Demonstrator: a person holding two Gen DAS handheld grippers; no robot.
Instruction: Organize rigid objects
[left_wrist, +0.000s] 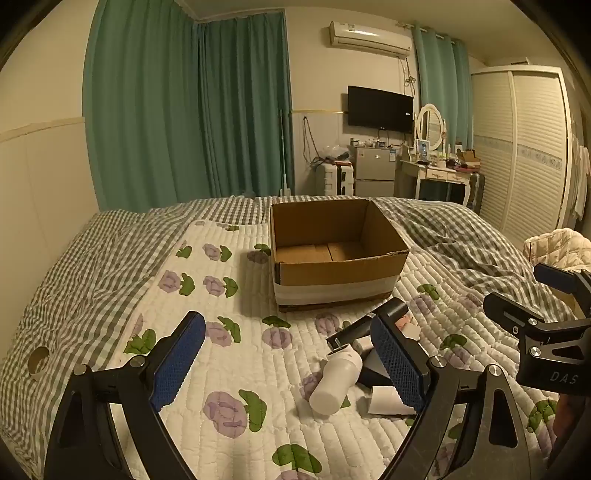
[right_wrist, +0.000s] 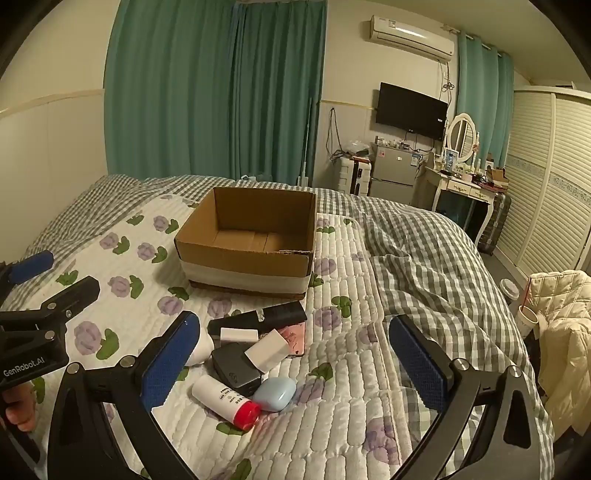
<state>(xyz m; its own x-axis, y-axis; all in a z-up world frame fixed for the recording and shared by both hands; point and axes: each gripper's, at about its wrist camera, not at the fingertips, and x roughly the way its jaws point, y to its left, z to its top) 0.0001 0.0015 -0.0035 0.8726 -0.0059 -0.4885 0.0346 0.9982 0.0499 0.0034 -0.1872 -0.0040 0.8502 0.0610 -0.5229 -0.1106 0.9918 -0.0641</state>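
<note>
On the quilt (right_wrist: 332, 424) | right view only — red-capped bottle (right_wrist: 225, 400) | both tools (left_wrist: 288, 354) (right_wrist: 295, 354) spread wide, holding nothing

Bed: I saw a floral quilt (right_wrist: 332, 424) over checked bedding (right_wrist: 417, 258).
On quilt: cardboard box (right_wrist: 247, 258), red-capped bottle (right_wrist: 225, 400), blue case (right_wrist: 275, 393).

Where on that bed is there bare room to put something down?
The floral quilt left of the box lies bare, as does the box's floor. So does the quilt right of the pile, toward the checked blanket. It is crowded just in front of the box, where the bottle, case and other items lie.
</note>
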